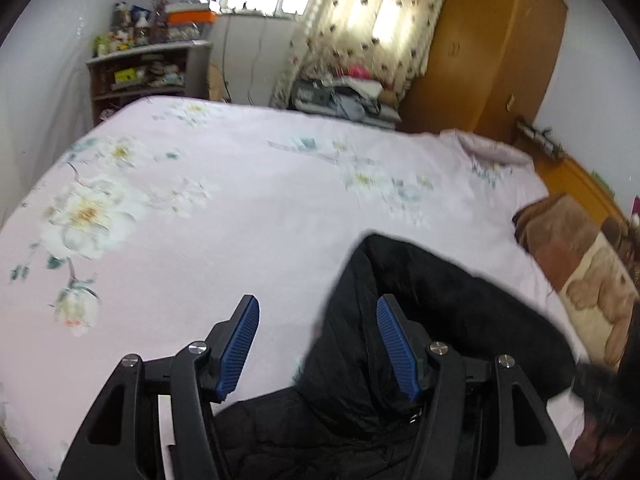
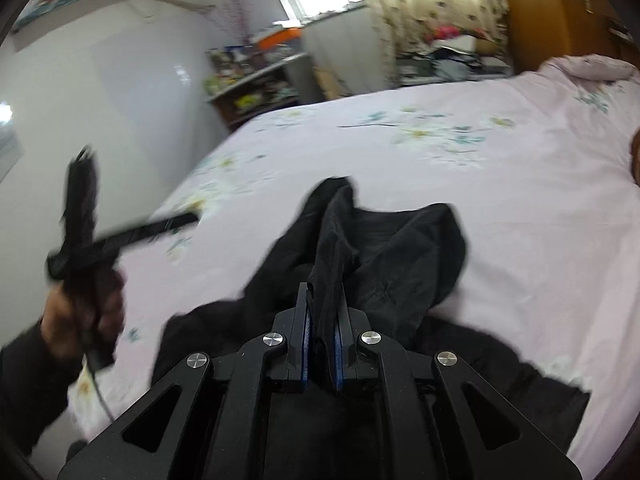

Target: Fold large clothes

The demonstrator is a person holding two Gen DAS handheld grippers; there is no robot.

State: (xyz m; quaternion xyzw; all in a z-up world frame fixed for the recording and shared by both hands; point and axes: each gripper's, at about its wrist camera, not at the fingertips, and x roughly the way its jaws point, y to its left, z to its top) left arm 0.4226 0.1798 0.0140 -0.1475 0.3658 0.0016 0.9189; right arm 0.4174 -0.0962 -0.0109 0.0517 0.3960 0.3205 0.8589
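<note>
A black garment (image 1: pixel 440 300) lies crumpled on the pink floral bedsheet (image 1: pixel 240 200), near the bed's front right. My left gripper (image 1: pixel 316 304) hovers open over the garment's left edge, nothing between its blue pads; the right finger (image 1: pixel 396 344) is over the black cloth, the left one over bare sheet. In the right wrist view my right gripper (image 2: pixel 323 294) is shut on a raised fold of the black garment (image 2: pixel 400 256), which drapes away from the pads onto the sheet (image 2: pixel 520 200). At the left, a person's hand (image 2: pixel 80 312) holds the other tool, blurred.
A brown blanket with a bear print (image 1: pixel 580 264) lies at the bed's right edge. A bunched pink quilt (image 1: pixel 492 148) sits at the far right corner. Beyond the bed stand a cluttered shelf (image 1: pixel 148 72), a pile of clothes (image 1: pixel 352 96) and an orange wardrobe (image 1: pixel 500 40).
</note>
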